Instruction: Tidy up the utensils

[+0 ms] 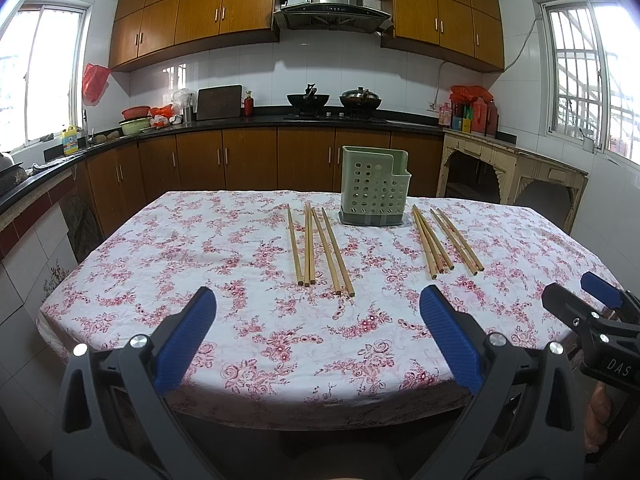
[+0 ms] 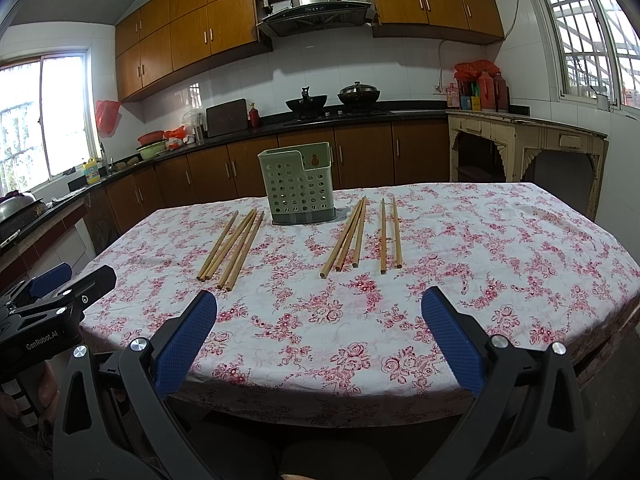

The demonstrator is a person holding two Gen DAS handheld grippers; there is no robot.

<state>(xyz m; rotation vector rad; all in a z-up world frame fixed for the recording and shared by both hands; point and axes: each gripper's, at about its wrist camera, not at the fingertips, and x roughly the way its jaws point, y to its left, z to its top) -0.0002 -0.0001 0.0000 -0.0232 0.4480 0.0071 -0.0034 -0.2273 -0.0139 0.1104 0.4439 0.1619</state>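
Observation:
A pale green perforated utensil holder point(image 1: 375, 192) point(image 2: 299, 184) stands upright at the far middle of the floral-clothed table point(image 1: 240, 344) point(image 2: 500, 280). Several wooden chopsticks lie flat left of it point(image 1: 318, 250) point(image 2: 232, 249), and several more lie to its right point(image 1: 446, 242) point(image 2: 362, 238). My left gripper point(image 1: 318, 300) hovers open over the near table edge, short of the left chopsticks. My right gripper point(image 2: 320, 304) is open too, near the front edge, with nothing between its blue pads point(image 2: 450, 340). Each gripper shows at the side of the other's view: the right one point(image 1: 580, 292), the left one point(image 2: 72, 276).
Brown kitchen cabinets and a black counter point(image 1: 260, 122) run behind the table, with two woks point(image 1: 308, 100) on the stove. An old cream side table point(image 1: 516, 168) stands at the back right. Bare floral cloth lies between the grippers and the chopsticks.

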